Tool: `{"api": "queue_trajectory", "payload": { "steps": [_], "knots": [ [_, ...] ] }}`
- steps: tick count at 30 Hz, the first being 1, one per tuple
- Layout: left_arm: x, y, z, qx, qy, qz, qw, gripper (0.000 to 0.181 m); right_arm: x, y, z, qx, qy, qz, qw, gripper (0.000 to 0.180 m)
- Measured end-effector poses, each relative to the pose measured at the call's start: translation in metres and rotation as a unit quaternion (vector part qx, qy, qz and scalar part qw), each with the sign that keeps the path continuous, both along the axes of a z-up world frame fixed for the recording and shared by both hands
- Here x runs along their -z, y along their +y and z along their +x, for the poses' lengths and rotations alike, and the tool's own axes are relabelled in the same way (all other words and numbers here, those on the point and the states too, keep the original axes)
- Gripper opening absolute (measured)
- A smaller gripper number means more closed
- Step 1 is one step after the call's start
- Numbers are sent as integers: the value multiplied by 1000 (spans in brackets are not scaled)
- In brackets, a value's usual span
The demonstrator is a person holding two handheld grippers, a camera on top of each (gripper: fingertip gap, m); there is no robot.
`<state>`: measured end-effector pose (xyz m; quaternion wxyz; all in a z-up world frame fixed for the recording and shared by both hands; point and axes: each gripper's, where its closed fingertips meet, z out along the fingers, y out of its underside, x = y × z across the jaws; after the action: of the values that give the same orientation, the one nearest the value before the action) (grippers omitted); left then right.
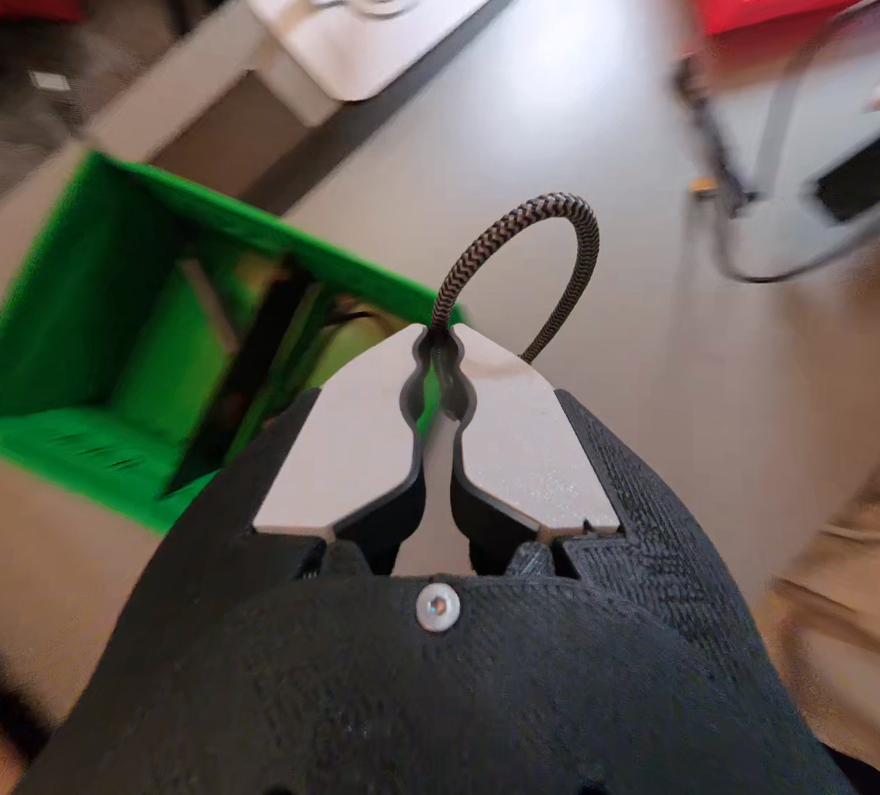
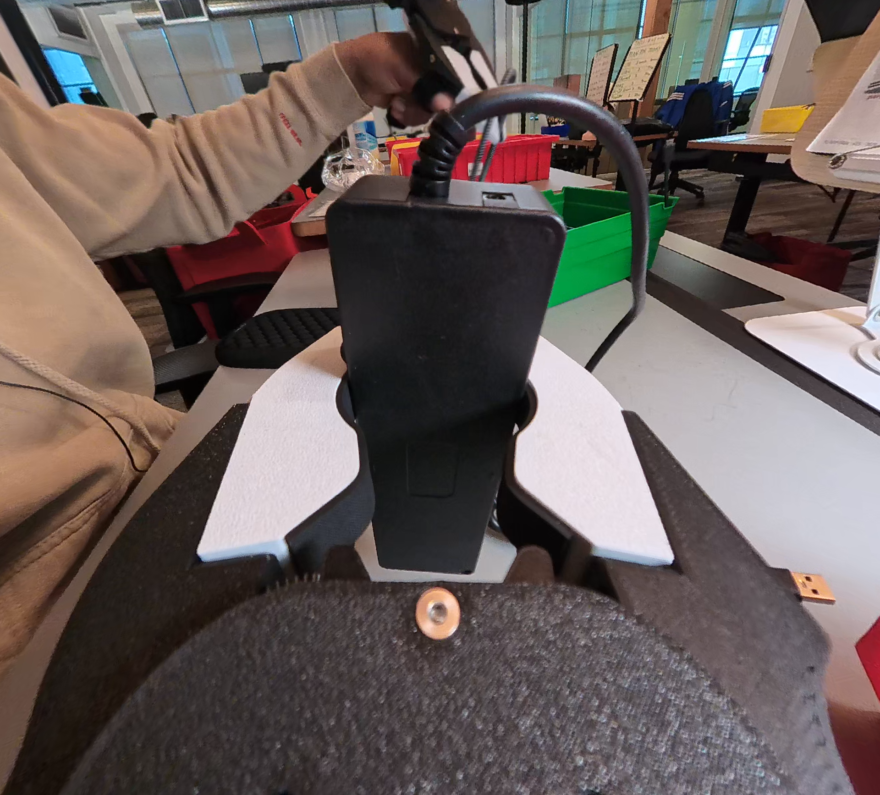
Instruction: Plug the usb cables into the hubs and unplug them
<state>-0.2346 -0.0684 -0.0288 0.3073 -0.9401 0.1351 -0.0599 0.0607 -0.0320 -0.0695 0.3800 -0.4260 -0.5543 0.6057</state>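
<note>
My left gripper (image 1: 440, 334) is shut on a black-and-white braided usb cable (image 1: 547, 210), which loops up past the fingertips and down on the right. The plug end is hidden. My right gripper (image 2: 443, 367) is shut on a black usb hub (image 2: 443, 296), held upright above the table. The hub's own black cord (image 2: 619, 143) arches from its top edge to the right, beside an empty port (image 2: 497, 199). In the right wrist view the left gripper (image 2: 457, 57) is raised in a person's hand above and behind the hub, the braided cable (image 2: 485, 143) hanging from it.
A green bin (image 1: 119, 296) with dividers sits on the light table (image 1: 524, 153); it also shows in the right wrist view (image 2: 605, 238). Red bins (image 2: 514, 157) stand behind. A white stand base (image 1: 381, 10) lies far. A loose gold usb plug (image 2: 814, 586) lies right of my right gripper.
</note>
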Motion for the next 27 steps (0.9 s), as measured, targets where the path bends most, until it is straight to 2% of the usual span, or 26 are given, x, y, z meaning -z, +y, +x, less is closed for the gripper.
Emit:
{"api": "queue_trajectory", "payload": {
  "steps": [2,5,8,12,17,20,22,24,27],
  "knots": [
    [16,-8,47,45,-84,-29,995,6,-1,0,1,-2,2,0,1000,63],
    [71,-19,106,80,-192,-82,975,6,-4,-1,3,-4,7,5,1000,64],
    [121,-17,141,67,-276,-97,954,6,-9,0,6,-2,15,3,1000,64],
    [151,-1,151,28,-326,-82,941,8,-8,6,8,5,17,-4,1000,64],
    [166,-3,137,53,-216,-61,973,15,-9,10,10,10,19,-4,1000,64],
    [149,-4,135,132,-117,4,984,17,-9,12,10,12,20,-8,1000,63],
    [135,-13,149,241,-57,44,968,19,-9,13,10,12,20,-10,1000,63],
    [133,-30,167,367,13,63,928,22,-9,14,11,14,22,-13,1000,63],
    [144,-40,183,471,71,36,879,21,-11,17,12,15,29,-19,999,63]
  ]
}}
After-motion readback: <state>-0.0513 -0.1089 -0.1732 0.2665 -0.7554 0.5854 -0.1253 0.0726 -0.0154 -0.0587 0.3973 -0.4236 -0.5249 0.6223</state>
